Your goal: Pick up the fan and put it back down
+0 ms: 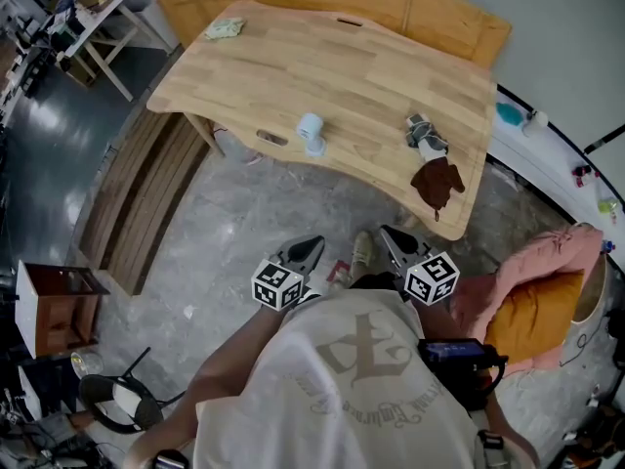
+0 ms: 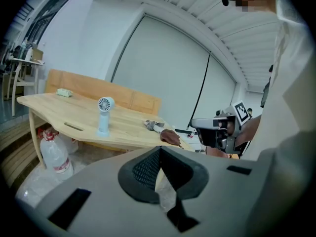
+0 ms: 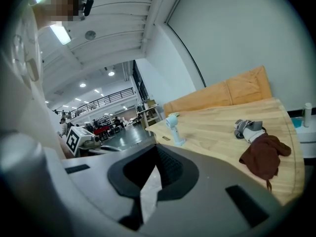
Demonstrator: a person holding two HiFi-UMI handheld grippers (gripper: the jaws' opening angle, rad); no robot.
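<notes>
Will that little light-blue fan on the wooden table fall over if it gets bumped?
Probably. The little light-blue fan stands upright on a small base with its round head on top, so a high nudge would likely tip it. It looks like hard plastic, so probably stiff and light.

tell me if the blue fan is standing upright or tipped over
Upright. In the left gripper view the fan stands on its base on the wooden table, with its round head on top of the handle.
</notes>
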